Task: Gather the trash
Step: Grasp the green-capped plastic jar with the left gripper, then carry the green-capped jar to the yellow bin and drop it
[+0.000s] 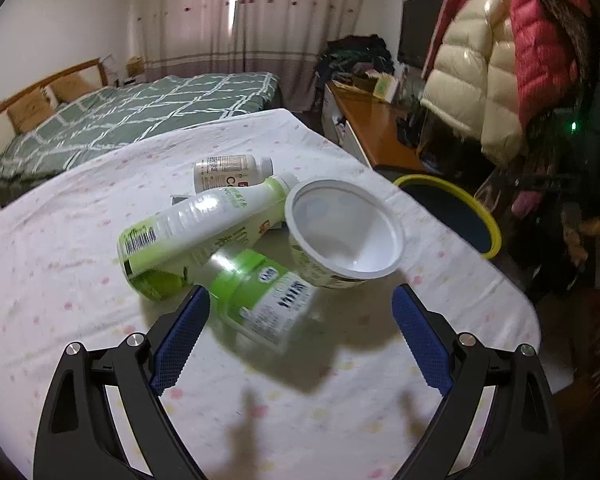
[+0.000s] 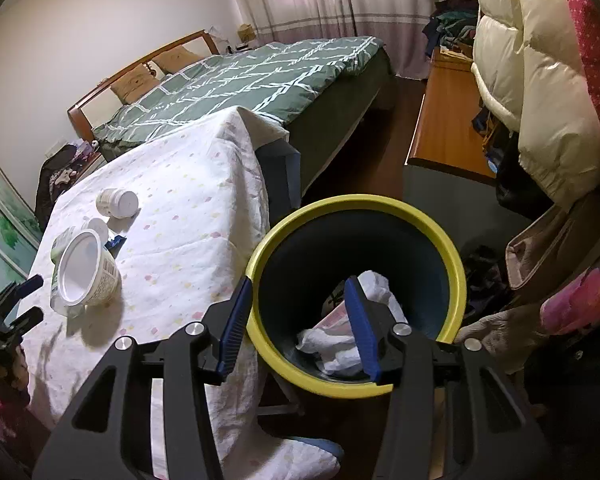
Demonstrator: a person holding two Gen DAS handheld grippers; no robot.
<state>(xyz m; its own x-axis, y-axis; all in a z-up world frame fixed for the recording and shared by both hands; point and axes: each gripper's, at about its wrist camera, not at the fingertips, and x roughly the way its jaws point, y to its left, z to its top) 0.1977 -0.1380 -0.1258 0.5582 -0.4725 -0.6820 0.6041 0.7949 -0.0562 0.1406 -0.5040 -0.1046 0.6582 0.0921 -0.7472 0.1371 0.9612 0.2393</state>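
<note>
Trash lies on the table with the white dotted cloth [image 1: 80, 240]: a green-and-white bottle [image 1: 204, 228] on its side, a small clear green-label bottle [image 1: 260, 300], a white cup [image 1: 344, 232] tilted on its side, and a white jar [image 1: 232, 170] behind. My left gripper [image 1: 300, 312] is open, its fingers either side of the small bottle, not closed on it. My right gripper [image 2: 298, 320] is open and empty above the yellow-rimmed bin [image 2: 456, 264], which holds crumpled white wrappers [image 2: 340, 344]. The cup [image 2: 86, 268] and jar [image 2: 116, 202] also show in the right wrist view.
The bin [image 1: 488, 224] stands beside the table's right edge. A green plaid bed [image 1: 140, 120] lies behind the table. A wooden desk [image 1: 372, 124] and hanging puffer jackets [image 1: 500, 60] are at the right. A small dark blue scrap [image 2: 114, 242] lies by the cup.
</note>
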